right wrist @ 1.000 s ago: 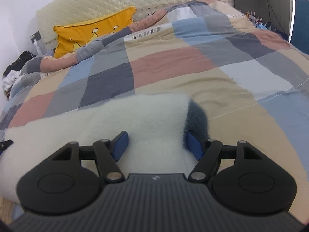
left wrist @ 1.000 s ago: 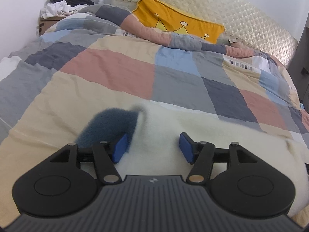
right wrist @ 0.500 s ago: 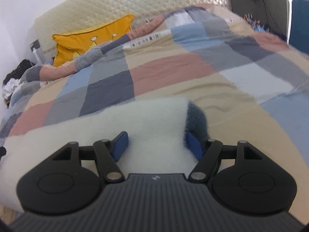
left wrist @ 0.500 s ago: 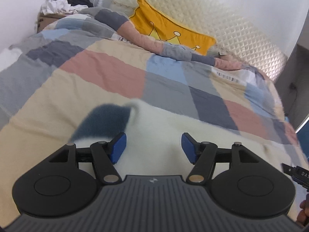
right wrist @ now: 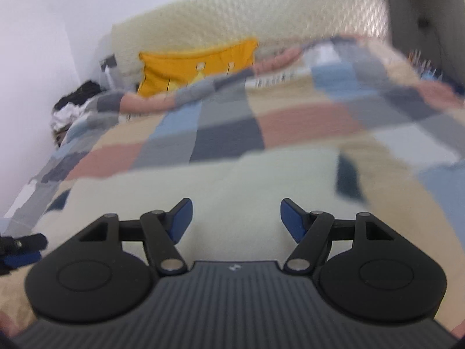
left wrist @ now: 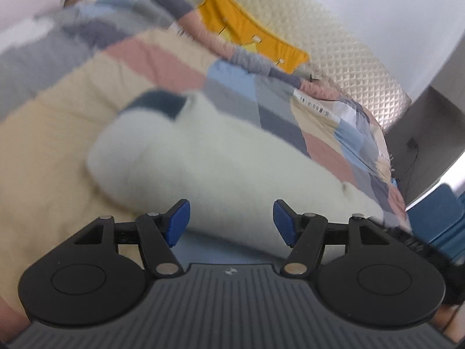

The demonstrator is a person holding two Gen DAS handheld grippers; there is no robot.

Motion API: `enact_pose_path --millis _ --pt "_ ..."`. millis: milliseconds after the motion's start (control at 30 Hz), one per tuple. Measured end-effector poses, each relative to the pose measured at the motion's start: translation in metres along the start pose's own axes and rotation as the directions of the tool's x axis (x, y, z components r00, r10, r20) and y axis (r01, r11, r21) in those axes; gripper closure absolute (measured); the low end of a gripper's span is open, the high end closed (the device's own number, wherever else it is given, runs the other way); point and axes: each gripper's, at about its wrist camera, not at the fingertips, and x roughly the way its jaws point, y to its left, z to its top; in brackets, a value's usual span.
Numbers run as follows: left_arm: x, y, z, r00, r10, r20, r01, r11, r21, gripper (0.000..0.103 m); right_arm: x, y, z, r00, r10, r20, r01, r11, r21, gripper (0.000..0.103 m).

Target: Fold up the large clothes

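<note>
A cream fleece garment (left wrist: 215, 157) with dark blue cuffs (left wrist: 157, 103) lies folded in a thick band across the patchwork bed cover. My left gripper (left wrist: 231, 222) is open and empty, above the garment's near edge. In the right wrist view the same garment (right wrist: 232, 186) spreads below my right gripper (right wrist: 235, 216), which is open and empty, with a dark blue cuff (right wrist: 348, 180) at its right end. The left gripper's tip (right wrist: 20, 247) shows at the far left of the right wrist view. Both views are blurred by motion.
The bed has a patchwork cover (right wrist: 226, 133), a yellow pillow (right wrist: 197, 64) and a quilted cream headboard (left wrist: 348, 58) at the far end. A pile of clothes (right wrist: 75, 104) sits by the wall at the bed's head. A blue object (left wrist: 438, 212) stands beside the bed.
Both grippers have pulled back and risen from the garment, with the jaws still open. More of the folded garment shows now, and the views have tilted and blurred.
</note>
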Motion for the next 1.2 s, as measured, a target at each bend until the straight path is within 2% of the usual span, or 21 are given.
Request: enact_pose_path --millis 100,267,300,333,467,633,667,933,1033,1133,1200 --pt "0.008 0.012 -0.007 0.998 0.010 -0.058 -0.016 0.995 -0.102 0.034 0.020 -0.001 -0.011 0.997 0.010 -0.080 -0.008 1.000 0.028 0.033" --pt "0.024 0.038 -0.016 0.989 -0.012 -0.147 -0.029 0.962 -0.273 0.034 0.025 0.002 -0.017 0.995 0.011 -0.098 -0.007 0.999 0.038 0.032" --pt "0.029 0.044 -0.016 0.988 -0.020 -0.156 -0.029 0.953 -0.301 0.030 0.024 0.002 -0.018 0.995 0.015 -0.097 -0.010 0.999 0.046 0.032" --pt "0.031 0.048 -0.017 0.987 -0.024 -0.161 -0.030 0.945 -0.325 0.025 0.024 0.001 -0.018 0.995 0.018 -0.096 -0.013 0.998 0.055 0.032" --pt "0.043 0.058 -0.018 0.988 -0.043 -0.148 -0.022 0.912 -0.409 0.021 0.023 -0.001 -0.018 0.995 0.022 -0.093 -0.015 0.997 0.077 0.032" --pt "0.053 0.067 -0.021 0.991 -0.055 -0.120 -0.016 0.852 -0.523 0.014 0.023 -0.005 -0.016 0.995 0.038 -0.093 -0.030 0.995 0.090 0.032" --pt "0.056 0.067 -0.021 0.992 -0.054 -0.118 -0.017 0.847 -0.532 0.014 0.023 -0.007 -0.015 0.995 0.045 -0.093 -0.036 0.994 0.102 0.032" --pt "0.073 0.064 -0.010 0.993 -0.067 -0.093 0.005 0.834 -0.551 0.015 0.023 -0.011 -0.013 0.995 0.066 -0.075 -0.053 0.987 0.155 0.033" --pt "0.080 0.061 -0.004 0.995 -0.063 -0.077 0.012 0.844 -0.536 0.014 0.018 -0.015 -0.011 0.996 0.077 -0.049 -0.066 0.979 0.193 0.033" --pt "0.088 0.056 0.002 0.998 -0.041 -0.051 0.009 0.862 -0.507 0.015 0.008 -0.019 -0.008 0.992 0.120 -0.033 -0.108 0.962 0.251 0.032" --pt "0.096 0.056 0.005 0.998 -0.039 -0.043 0.011 0.857 -0.515 0.015 0.000 -0.022 -0.007 0.981 0.190 -0.022 -0.175 0.936 0.305 0.032"
